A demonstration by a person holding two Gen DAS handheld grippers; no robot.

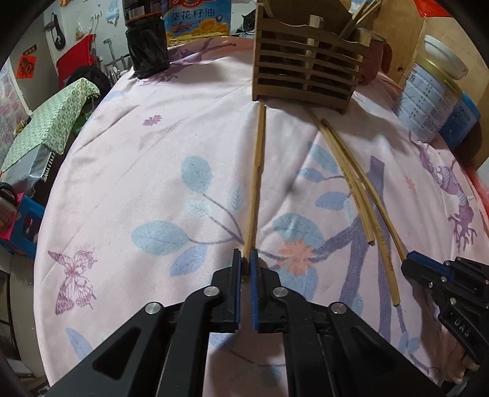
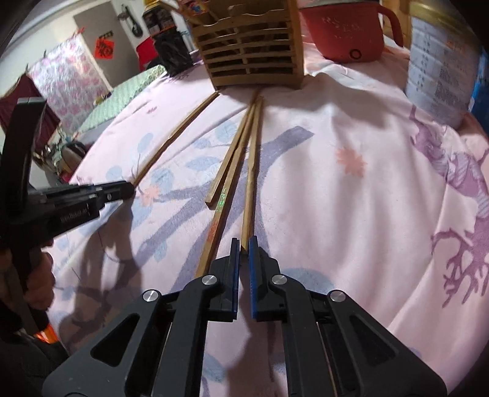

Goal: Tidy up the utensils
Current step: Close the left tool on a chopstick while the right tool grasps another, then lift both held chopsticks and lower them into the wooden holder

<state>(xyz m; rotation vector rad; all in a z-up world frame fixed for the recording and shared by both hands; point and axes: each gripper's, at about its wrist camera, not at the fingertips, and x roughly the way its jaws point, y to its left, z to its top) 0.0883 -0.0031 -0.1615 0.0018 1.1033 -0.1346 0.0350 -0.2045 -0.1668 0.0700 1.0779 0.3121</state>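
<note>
The left gripper (image 1: 245, 258) clenched the near end of a lone pale wooden chopstick (image 1: 256, 183). The right gripper (image 2: 243, 244) gripped the rightmost bamboo chopstick (image 2: 252, 171), with two more bamboo chopsticks (image 2: 227, 171) just left of it.

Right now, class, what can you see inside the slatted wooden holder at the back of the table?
A few wooden sticks, probably chopsticks, poke up from the wooden holder on its right side. The slats hide their lower ends and whatever else lies inside.

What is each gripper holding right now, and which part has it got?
The left gripper pinches the lone chopstick at its near end. The right gripper pinches the near end of the rightmost chopstick in the group of three.
</note>
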